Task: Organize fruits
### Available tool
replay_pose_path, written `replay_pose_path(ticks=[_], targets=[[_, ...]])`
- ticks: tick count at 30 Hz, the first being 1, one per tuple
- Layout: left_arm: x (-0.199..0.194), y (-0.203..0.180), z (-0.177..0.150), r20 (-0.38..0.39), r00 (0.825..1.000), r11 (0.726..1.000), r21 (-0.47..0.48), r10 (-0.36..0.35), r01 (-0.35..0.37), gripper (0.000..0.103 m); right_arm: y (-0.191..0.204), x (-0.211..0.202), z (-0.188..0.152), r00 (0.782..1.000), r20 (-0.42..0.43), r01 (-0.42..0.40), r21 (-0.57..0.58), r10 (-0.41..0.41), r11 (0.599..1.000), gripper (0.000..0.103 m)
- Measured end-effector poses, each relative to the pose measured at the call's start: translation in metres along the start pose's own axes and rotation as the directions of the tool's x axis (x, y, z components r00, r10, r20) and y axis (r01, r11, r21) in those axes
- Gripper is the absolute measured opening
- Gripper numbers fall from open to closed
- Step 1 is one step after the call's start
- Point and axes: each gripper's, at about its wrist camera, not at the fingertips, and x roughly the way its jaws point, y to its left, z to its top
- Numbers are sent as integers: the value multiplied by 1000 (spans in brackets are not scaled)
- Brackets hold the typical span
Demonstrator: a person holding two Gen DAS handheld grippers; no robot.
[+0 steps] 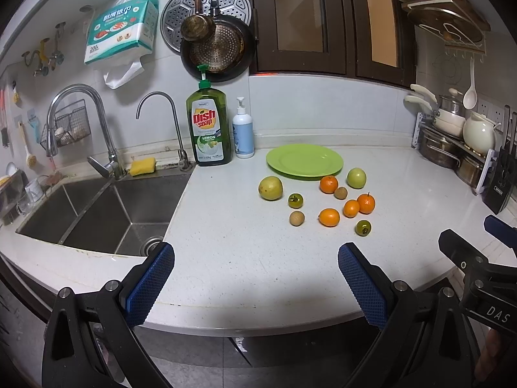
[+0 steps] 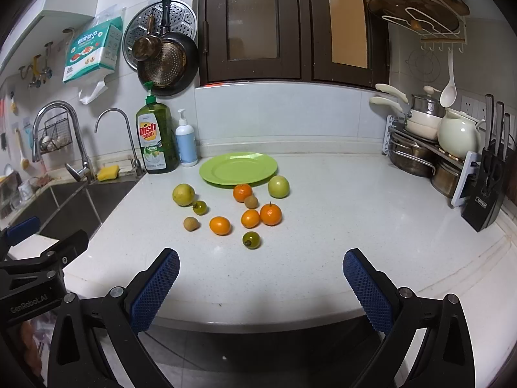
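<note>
On the desk (image 2: 323,226), left to right, nothing is getting sorted yet: the left tongs (image 1: 255,278) are hanging wide open and empty, the fruits (image 2: 232,208) are lying scattered just before the bare green plate (image 2: 238,168), and the right tongs (image 2: 261,283) are gaping empty too.

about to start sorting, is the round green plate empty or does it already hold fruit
Empty. The round green plate shows only bare surface; the oranges and other fruit lie on the white counter in front.

Both grippers, left gripper (image 1: 255,278) and right gripper (image 2: 261,283): black frames, silver screws, blue diamond-textured pads (image 1: 150,286), white lettering on the side.
</note>
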Motion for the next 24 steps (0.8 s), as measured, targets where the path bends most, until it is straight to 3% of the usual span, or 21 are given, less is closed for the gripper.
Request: replay_pose_path(ticks=[24], targets=[[6,7,2,3,1000,1000,5,-25,25,103,2,6,2,1000,-6,12,-3,-12,1000,103]])
